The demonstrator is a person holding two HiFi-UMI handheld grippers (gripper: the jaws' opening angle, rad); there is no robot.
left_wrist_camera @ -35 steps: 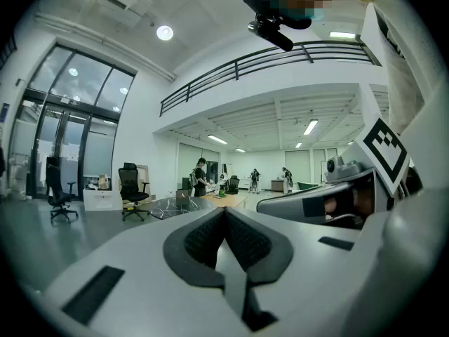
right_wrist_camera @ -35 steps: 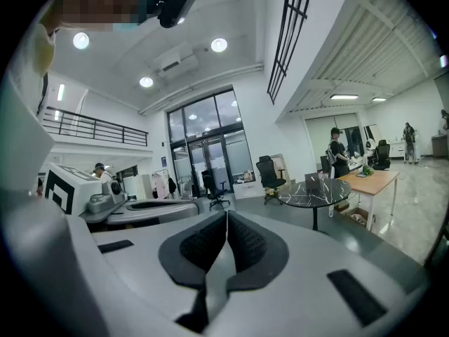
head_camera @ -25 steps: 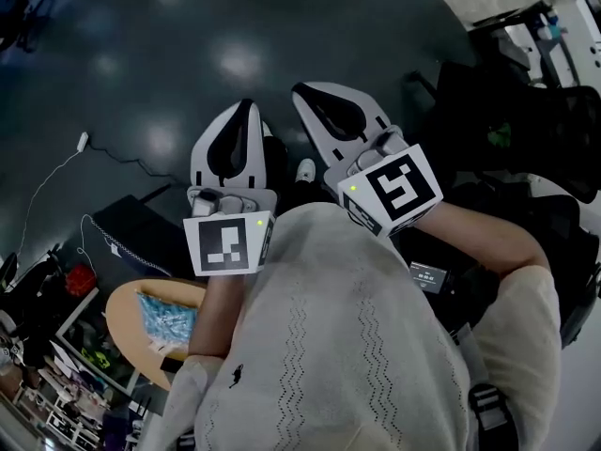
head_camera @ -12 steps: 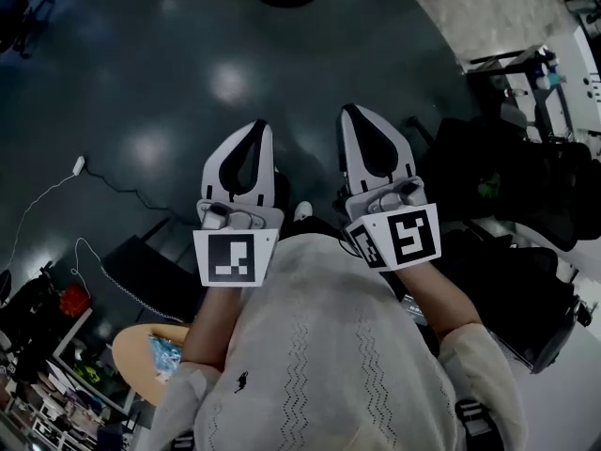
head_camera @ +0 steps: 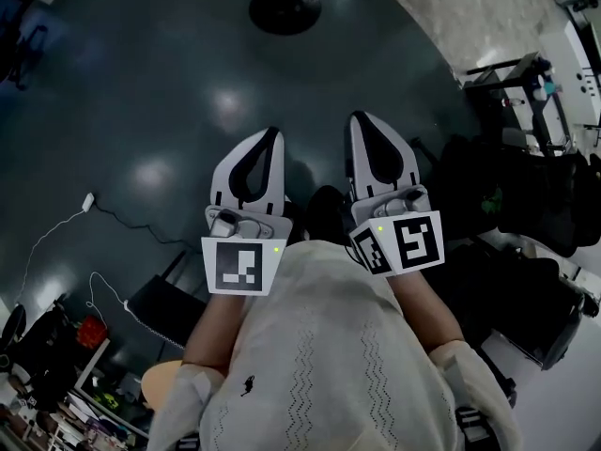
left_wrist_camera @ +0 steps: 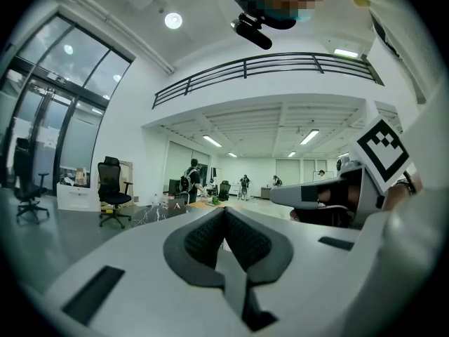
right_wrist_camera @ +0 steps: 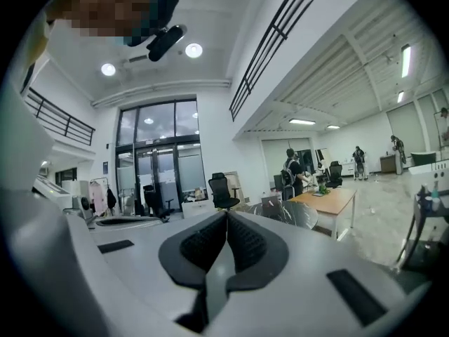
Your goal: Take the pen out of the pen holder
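Head view: my left gripper [head_camera: 271,136] and right gripper [head_camera: 361,119] sit at my chest over bare dark floor [head_camera: 141,92], both pinched together with nothing held. There's no pen or pen holder anywhere down here.

Left gripper view: pads [left_wrist_camera: 205,236] meeting, only a distant office chair [left_wrist_camera: 112,188] beyond.

Right gripper view: pads touching too, a wooden desk [right_wrist_camera: 330,202] far off.

The risk, I reckon: going in with jaws this tight would knock the holder over once I find it.
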